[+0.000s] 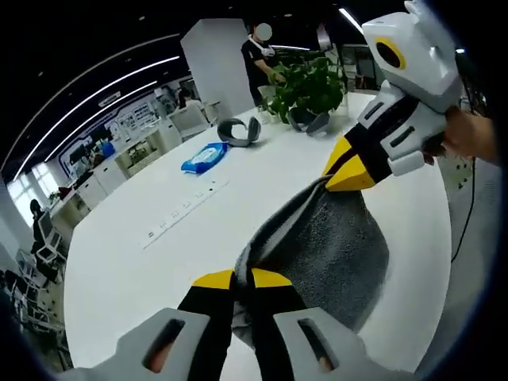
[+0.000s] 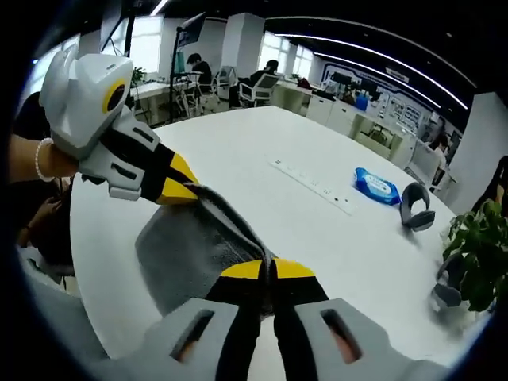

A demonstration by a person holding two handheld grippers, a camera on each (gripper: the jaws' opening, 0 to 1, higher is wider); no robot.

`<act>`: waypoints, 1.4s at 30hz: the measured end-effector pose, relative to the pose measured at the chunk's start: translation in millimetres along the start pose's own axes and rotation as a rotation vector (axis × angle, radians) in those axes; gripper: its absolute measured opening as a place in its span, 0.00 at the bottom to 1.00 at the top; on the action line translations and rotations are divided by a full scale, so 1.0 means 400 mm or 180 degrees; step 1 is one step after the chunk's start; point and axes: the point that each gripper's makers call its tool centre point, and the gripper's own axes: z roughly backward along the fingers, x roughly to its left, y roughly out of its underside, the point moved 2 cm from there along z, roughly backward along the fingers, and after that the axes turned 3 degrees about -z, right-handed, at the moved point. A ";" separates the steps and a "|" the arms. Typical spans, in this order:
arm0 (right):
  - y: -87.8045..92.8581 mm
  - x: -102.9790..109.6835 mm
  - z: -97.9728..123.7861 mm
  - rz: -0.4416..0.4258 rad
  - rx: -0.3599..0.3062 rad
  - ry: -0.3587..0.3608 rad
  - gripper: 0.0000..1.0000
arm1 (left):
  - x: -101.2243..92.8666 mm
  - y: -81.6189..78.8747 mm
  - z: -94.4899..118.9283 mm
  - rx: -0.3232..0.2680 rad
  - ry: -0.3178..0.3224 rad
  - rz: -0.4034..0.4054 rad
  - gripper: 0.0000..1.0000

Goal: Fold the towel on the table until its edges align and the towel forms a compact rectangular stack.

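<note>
A grey towel (image 1: 333,246) hangs stretched between both grippers above the white table (image 1: 159,262), its lower part draping down toward the tabletop. My left gripper (image 1: 242,279) is shut on one corner of the towel at the bottom of the left gripper view. My right gripper (image 1: 343,171) comes in from the upper right there, pinching the opposite corner. In the right gripper view my right gripper (image 2: 268,270) is shut on the towel (image 2: 190,246), and the left gripper (image 2: 184,184) holds the far corner at upper left.
A blue wipes packet (image 1: 205,155), a grey headset (image 1: 240,131) and a potted plant (image 1: 308,86) sit at the far side of the table. A power strip (image 1: 184,213) lies mid-table. People and desks stand behind. A hand (image 1: 468,135) holds the right gripper.
</note>
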 end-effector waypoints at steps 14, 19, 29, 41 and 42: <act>0.027 -0.055 -0.136 -0.0027 0.0156 0.0010 0.01 | 0.026 0.046 -0.120 0.0224 0.0057 -0.0009 0.07; 0.070 -0.069 -0.204 -0.0013 0.0328 0.0004 0.01 | 0.022 0.085 -0.184 0.0371 0.0101 0.0011 0.07; 0.153 -0.060 -0.288 0.0007 0.0562 -0.0060 0.01 | 0.011 0.158 -0.261 0.0549 0.0212 0.0090 0.07; 0.169 -0.077 -0.344 -0.0053 0.0571 -0.0121 0.00 | 0.028 0.177 -0.308 0.0431 0.0416 0.0520 0.06; 0.166 -0.082 -0.349 -0.0065 0.0561 -0.0109 0.00 | 0.030 0.174 -0.312 0.0428 0.0407 0.0517 0.06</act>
